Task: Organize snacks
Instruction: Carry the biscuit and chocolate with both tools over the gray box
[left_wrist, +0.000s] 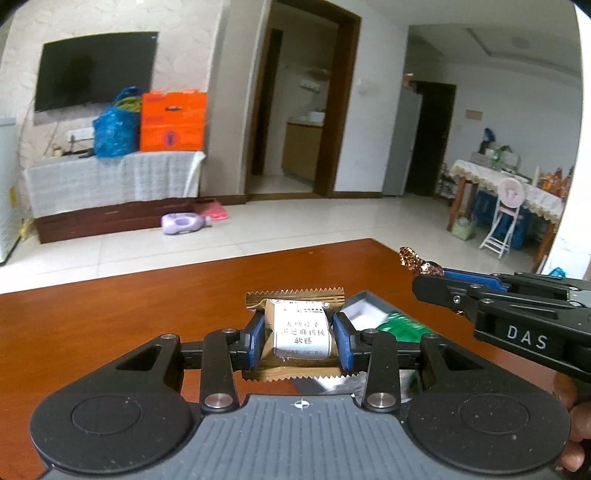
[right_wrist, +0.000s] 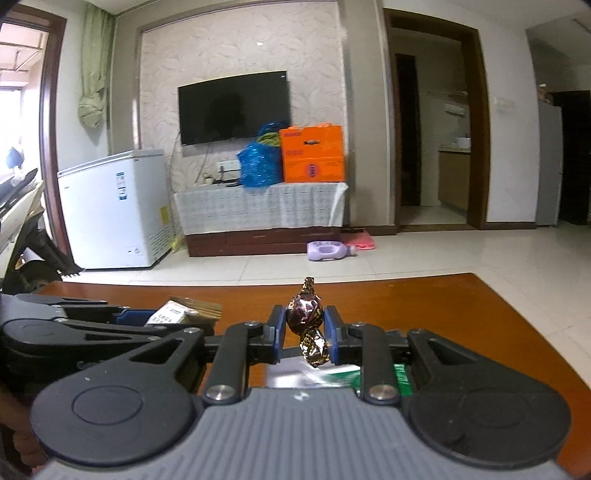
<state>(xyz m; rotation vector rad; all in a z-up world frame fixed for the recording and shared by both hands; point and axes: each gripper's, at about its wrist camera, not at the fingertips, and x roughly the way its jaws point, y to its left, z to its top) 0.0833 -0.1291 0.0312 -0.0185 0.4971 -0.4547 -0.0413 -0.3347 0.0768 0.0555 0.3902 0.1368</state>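
Snacks are up off the wooden table (left_wrist: 110, 314), one in each tool. Clamped between the blue pads of the left gripper (left_wrist: 300, 341) is a gold-edged cake packet (left_wrist: 301, 332) with a white label, held flat above the tabletop. The right gripper (right_wrist: 306, 334) is closed on a brown foil-wrapped candy (right_wrist: 304, 317), which stands upright between its pads with one twisted end above and one below.

Beyond the table's far edge lies open tiled floor, with only a purple bottle (right_wrist: 330, 252) lying near the TV cabinet (right_wrist: 258, 210). The table surface to the left of the packet is bare wood.

Just under and right of the packet sits a grey tray (left_wrist: 364, 301) with a white floor; a green wrapper (left_wrist: 400, 326) lies in it.

Only the left wrist view shows the tray's rim and the other tool from the side, candy at its tip. Only the right wrist view shows a white chest freezer (right_wrist: 114, 206)
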